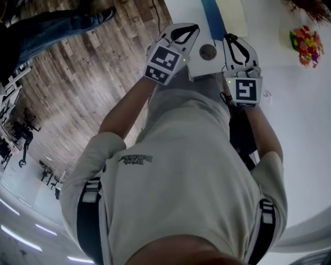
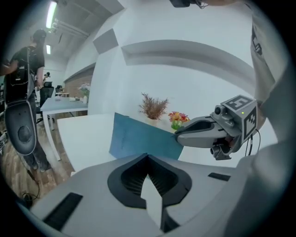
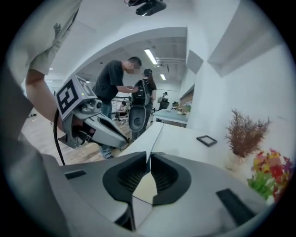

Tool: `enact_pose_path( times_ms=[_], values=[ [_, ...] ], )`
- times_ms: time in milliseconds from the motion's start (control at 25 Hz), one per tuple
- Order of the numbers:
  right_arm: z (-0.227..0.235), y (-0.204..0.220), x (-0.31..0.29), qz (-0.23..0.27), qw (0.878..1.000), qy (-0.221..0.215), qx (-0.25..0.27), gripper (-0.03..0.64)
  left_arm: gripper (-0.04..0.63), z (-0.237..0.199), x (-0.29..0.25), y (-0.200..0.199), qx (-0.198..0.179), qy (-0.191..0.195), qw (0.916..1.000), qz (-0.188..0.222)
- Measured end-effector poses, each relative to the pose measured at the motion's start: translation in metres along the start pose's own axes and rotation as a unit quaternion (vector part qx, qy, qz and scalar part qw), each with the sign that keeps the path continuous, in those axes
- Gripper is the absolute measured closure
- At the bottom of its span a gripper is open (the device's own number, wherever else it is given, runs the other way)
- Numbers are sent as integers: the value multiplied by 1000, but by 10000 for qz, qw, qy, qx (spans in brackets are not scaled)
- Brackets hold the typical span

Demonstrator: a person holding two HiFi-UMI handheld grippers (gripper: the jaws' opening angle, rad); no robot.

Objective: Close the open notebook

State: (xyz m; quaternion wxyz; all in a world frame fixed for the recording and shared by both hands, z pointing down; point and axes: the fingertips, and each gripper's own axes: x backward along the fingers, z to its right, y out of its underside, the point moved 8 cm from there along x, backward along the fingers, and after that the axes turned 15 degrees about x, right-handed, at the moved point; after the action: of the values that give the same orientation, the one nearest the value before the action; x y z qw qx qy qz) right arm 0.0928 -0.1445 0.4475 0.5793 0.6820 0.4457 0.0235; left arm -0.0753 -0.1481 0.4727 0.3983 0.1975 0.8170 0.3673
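The notebook lies on the white table point(image 1: 300, 103) with its cream page point(image 1: 231, 15) flat and its blue cover point(image 1: 213, 18) raised on edge. In the left gripper view the blue cover point(image 2: 138, 136) stands up, facing the camera. My right gripper point(image 1: 230, 37) is shut on the cover's near edge; in its own view the cover point(image 3: 158, 134) runs as a thin line into the closed tips of the right gripper point(image 3: 149, 156). My left gripper point(image 1: 189, 31) hovers just left of the notebook; in its own view the left gripper point(image 2: 148, 156) is shut with nothing between the jaws.
A bunch of colourful flowers point(image 1: 306, 45) and a vase of dried plants point(image 3: 243, 139) stand at the table's far right, near a small black frame point(image 3: 206, 140). A round dark hole point(image 1: 208, 52) sits in the table between the grippers. Wood floor point(image 1: 77, 77) lies left. A person point(image 3: 113, 88) stands beyond.
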Motion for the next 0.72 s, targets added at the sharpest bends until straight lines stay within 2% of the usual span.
enact_pose_path(
  times_ms=[160,280,520,720],
  values=[
    [33,40,5,-334,9971,483,-483,571,581,14,-44,6,-199,183,9993,-241],
    [47,75,-1,-593,9937,699,-652,557,581,21,-71,15,-199,306,9981,-495],
    [50,131,-24,-1250,9883,542,-686,526,581,16,-100,34,-182,241,9944,-1009],
    [51,128,-20,-1084,9884,626,-864,525,581,13,-101,33,-283,129,9945,-998]
  ],
)
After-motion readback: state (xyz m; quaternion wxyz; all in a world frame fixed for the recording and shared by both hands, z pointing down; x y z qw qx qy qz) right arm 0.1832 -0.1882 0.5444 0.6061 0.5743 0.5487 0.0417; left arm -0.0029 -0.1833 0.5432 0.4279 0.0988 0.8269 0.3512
